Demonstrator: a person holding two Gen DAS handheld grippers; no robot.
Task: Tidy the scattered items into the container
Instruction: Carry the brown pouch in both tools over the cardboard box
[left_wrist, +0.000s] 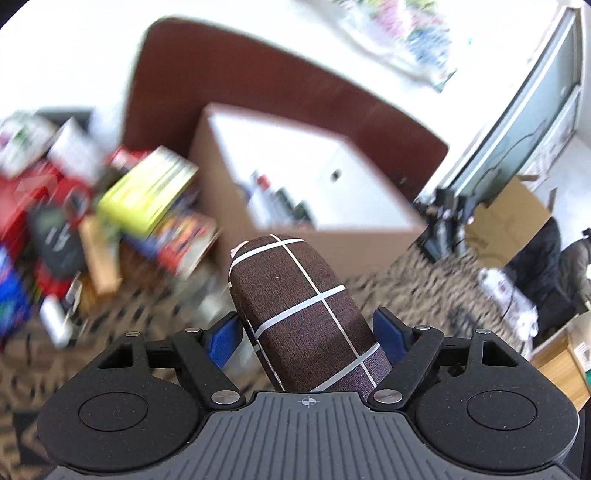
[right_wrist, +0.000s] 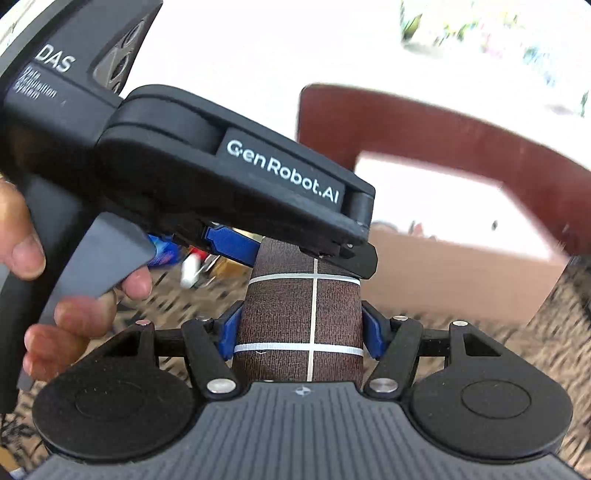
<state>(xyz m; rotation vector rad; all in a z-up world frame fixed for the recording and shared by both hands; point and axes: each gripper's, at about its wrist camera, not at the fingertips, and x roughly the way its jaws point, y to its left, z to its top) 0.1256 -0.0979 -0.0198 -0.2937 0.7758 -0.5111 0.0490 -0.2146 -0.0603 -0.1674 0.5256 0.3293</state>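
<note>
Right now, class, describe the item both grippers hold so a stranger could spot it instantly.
Start at the cardboard box on the patterned carpet. In front of it, the left gripper and right gripper clamp one brown pouch. Only it has a white grid pattern.

Brown case (left_wrist: 306, 314): woven cloth, matt, white stripes. Box (left_wrist: 306, 206) behind it: cardboard outside, smooth white inside. Grippers: matt black plastic.
</note>
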